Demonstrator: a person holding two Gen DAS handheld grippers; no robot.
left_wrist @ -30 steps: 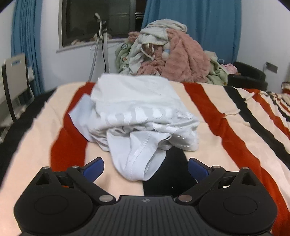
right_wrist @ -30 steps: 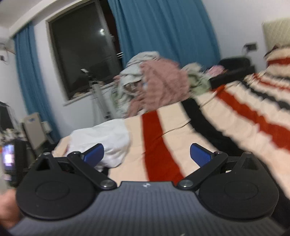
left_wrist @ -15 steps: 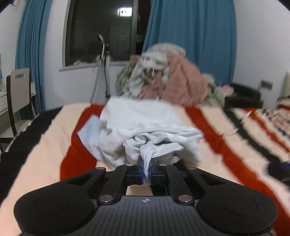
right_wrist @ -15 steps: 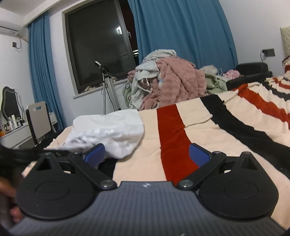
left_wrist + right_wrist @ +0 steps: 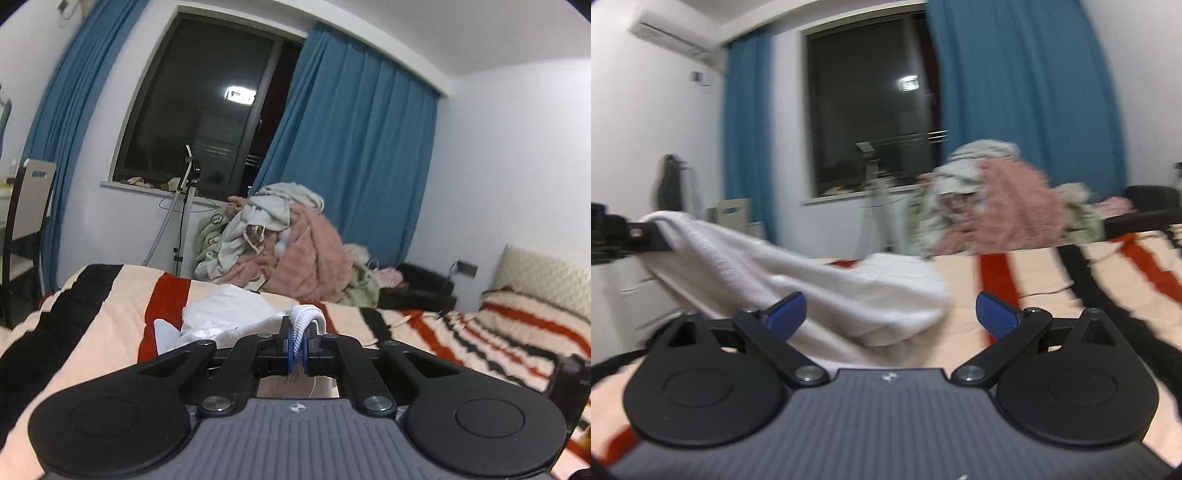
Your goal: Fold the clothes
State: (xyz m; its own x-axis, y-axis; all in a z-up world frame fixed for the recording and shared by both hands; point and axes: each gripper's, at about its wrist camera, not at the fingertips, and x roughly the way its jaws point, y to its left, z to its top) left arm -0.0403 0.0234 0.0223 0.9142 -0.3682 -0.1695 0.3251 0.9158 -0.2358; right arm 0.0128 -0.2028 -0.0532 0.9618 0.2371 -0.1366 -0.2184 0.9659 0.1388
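Note:
A white garment (image 5: pixel 225 314) lies bunched on the striped bed. My left gripper (image 5: pixel 297 345) is shut on its ribbed hem, which loops up over the blue pads, and holds it lifted off the bed. In the right wrist view the same garment (image 5: pixel 812 288) stretches from the left gripper at the far left (image 5: pixel 631 236) down to the bed. My right gripper (image 5: pixel 890 314) is open and empty, with the hanging cloth just in front of its left finger (image 5: pixel 786 314).
The bed (image 5: pixel 110 314) has a cream, red and black striped cover. A heap of pink and pale clothes (image 5: pixel 284 251) sits behind it by the window. A chair (image 5: pixel 26 221) stands at the left, a black seat (image 5: pixel 421 288) at the right.
My left gripper closed on the garment's hem and has lifted it up off the bed. My right gripper stayed open and moved closer to the raised cloth.

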